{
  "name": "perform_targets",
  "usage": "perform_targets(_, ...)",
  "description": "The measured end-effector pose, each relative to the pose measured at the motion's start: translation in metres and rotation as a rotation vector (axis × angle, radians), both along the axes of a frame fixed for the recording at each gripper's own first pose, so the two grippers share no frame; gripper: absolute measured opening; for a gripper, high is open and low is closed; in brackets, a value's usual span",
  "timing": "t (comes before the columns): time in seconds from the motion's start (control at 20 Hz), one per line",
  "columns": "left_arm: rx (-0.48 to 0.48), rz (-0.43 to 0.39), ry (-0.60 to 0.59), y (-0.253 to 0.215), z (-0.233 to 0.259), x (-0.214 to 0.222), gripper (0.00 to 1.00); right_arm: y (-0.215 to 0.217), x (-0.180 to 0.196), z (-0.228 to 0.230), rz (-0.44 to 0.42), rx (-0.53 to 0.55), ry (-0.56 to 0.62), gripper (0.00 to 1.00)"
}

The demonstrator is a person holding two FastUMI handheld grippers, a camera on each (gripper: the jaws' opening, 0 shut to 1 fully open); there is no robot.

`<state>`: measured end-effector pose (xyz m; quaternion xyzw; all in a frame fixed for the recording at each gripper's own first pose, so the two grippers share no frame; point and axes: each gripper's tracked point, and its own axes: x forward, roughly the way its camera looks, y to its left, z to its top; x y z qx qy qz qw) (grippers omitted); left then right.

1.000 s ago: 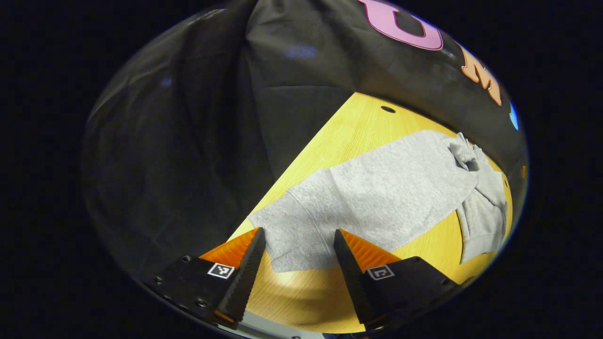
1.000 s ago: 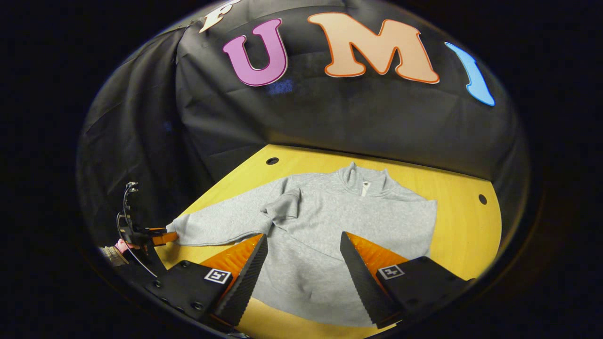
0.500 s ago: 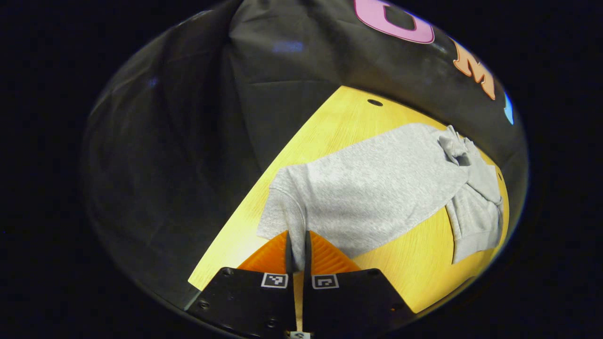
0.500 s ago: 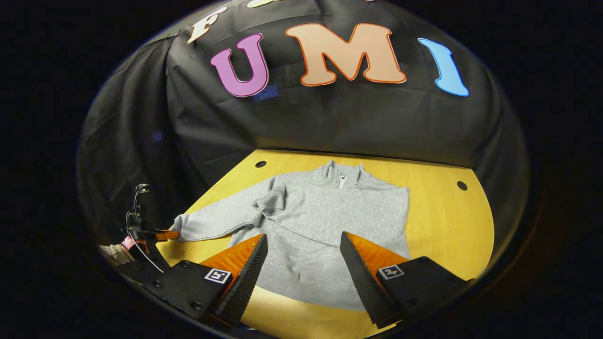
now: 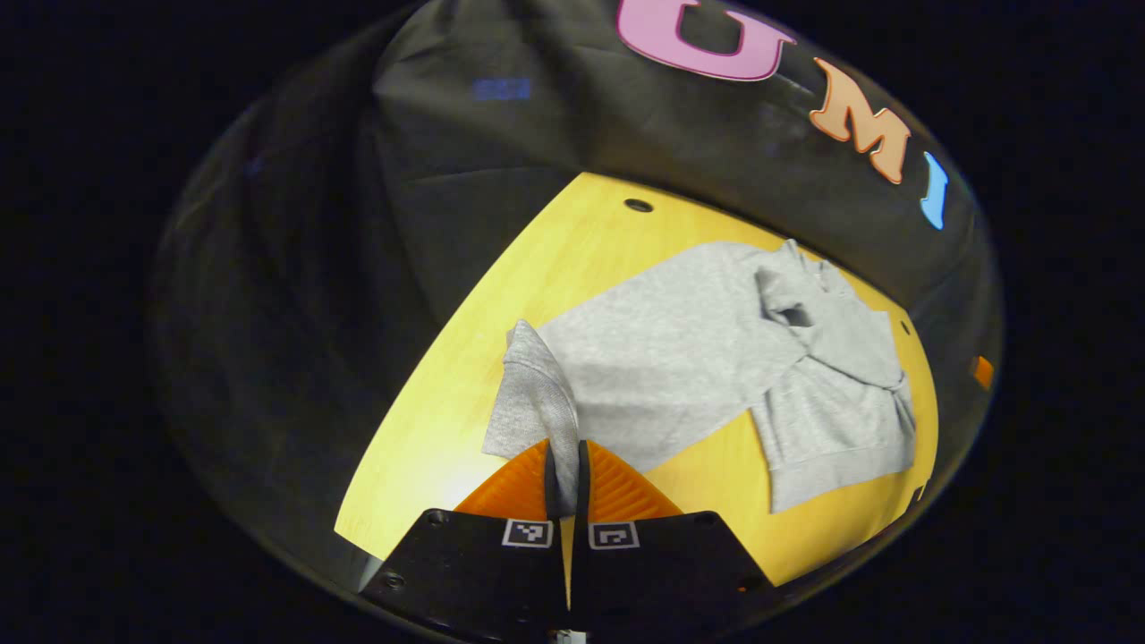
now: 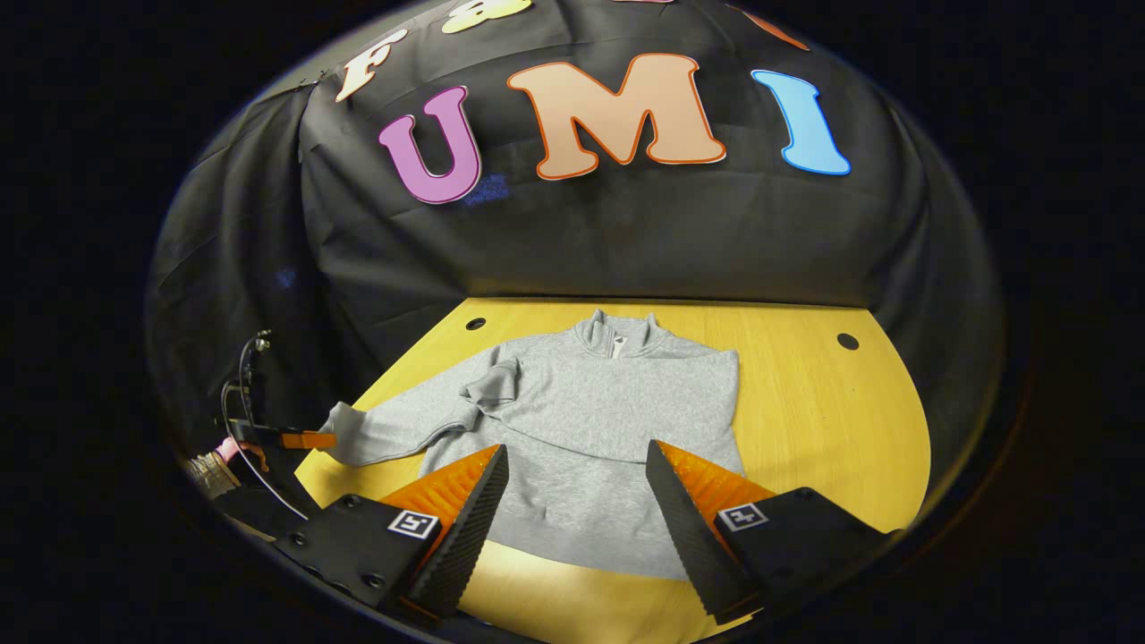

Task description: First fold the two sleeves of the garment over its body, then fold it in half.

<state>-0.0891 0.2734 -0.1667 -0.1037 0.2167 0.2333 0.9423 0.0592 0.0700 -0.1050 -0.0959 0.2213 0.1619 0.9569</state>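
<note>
Grey sweatshirt (image 6: 581, 438) lies on the table (image 6: 823, 420), its cuff (image 5: 537, 402) pinched in the left gripper (image 5: 565, 465), while the right gripper (image 6: 577, 501) hovers agape.

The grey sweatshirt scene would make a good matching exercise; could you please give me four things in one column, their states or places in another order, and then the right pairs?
Things:
1. left gripper
2. right gripper
3. sleeve cuff
4. collar

States or places:
A. open, above the sweatshirt's hem
B. at the far edge of the sweatshirt, toward the booth wall
C. shut on the sleeve cuff
D. lifted off the yellow table, pinched between two fingers

Pairs: 1-C, 2-A, 3-D, 4-B
</note>
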Motion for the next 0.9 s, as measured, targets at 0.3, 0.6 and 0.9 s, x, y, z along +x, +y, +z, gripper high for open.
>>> perform_targets(0.3, 0.000, -0.235, -0.074, -0.095, 0.055, 0.062, 0.01, -0.040, -0.007, 0.009, -0.034, 0.011, -0.015, 0.96)
perform_targets(0.6, 0.056, -0.469, -0.090, -0.196, 0.085, 0.143, 0.00, -0.087, -0.015, 0.013, -0.091, 0.030, -0.015, 0.96)
perform_targets(0.9, 0.092, -0.672, -0.099, -0.310, 0.097, 0.207, 0.00, -0.129, -0.023, 0.021, -0.122, 0.017, -0.007, 0.96)
